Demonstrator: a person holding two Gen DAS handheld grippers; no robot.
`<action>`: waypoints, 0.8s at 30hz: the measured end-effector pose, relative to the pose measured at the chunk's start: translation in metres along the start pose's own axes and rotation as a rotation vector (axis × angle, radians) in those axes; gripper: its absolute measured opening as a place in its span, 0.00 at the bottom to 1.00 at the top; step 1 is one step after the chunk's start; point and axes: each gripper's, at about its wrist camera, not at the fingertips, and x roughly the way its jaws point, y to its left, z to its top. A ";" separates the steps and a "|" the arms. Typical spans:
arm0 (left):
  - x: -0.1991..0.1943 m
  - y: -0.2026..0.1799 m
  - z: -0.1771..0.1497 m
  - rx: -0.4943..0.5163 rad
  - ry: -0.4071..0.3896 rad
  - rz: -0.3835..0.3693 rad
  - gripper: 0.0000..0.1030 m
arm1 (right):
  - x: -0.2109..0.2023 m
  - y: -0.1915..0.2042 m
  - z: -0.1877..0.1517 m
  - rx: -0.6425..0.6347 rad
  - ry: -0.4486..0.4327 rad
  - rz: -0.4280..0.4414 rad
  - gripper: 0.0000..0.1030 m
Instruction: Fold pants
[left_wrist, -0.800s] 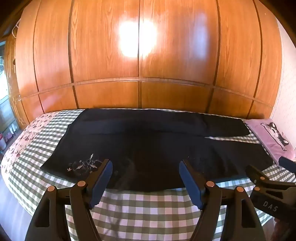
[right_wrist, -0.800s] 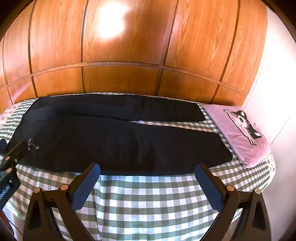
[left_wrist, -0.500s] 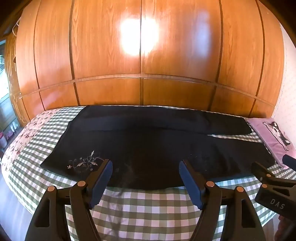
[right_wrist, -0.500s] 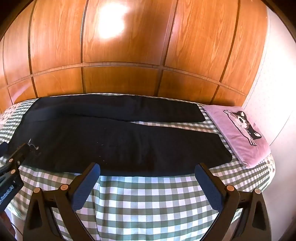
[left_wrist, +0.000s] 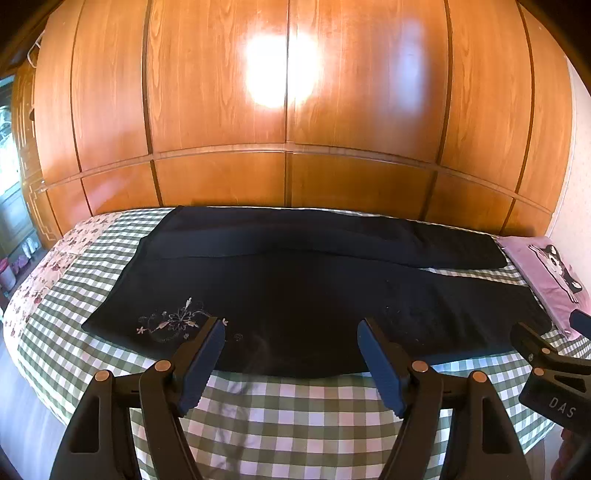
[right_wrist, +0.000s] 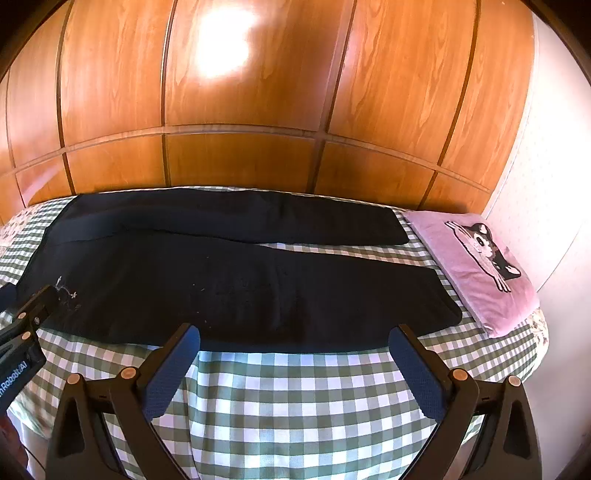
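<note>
A pair of black pants (left_wrist: 295, 295) lies spread flat across a bed covered in a green-and-white checked sheet (left_wrist: 295, 406), waistband at the left and 2 legs running right toward a lilac cushion (right_wrist: 476, 266) printed with a cat. At the left, a pale floral embroidery (left_wrist: 170, 325) marks the hip nearest the camera; just beside it the left gripper (left_wrist: 291, 354) hovers over the near edge of the cloth, its 2 blue-padded fingers spread wide and holding nothing. Farther right, the right gripper (right_wrist: 295, 365) hangs above bare sheet short of the near leg, jaws likewise wide apart and empty.

Folding appears not yet begun. The step in hand looks like a first grasp along the near edge, and doing it well likely means pinching only the pants, not the sheet beneath, with 1 gripper near the waist and 1 toward the hem so the near leg lifts evenly onto the far one.

The fabric reads as matte, heavy and limp, with few wrinkles; the ribbed pads should bite it easily. Behind the bed stands a glossy, orange-toned wooden wardrobe (left_wrist: 288, 110), panelled and reflecting a bright glare.
</note>
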 end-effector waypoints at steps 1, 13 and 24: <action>0.000 0.000 0.000 -0.001 0.002 0.000 0.74 | 0.000 0.000 0.000 -0.001 0.000 0.000 0.99; 0.000 0.000 0.001 -0.001 0.007 -0.001 0.74 | 0.001 0.001 0.000 -0.002 0.004 -0.002 1.00; 0.002 -0.002 0.002 0.004 0.011 0.005 0.74 | 0.001 0.002 0.000 -0.007 0.009 -0.001 1.00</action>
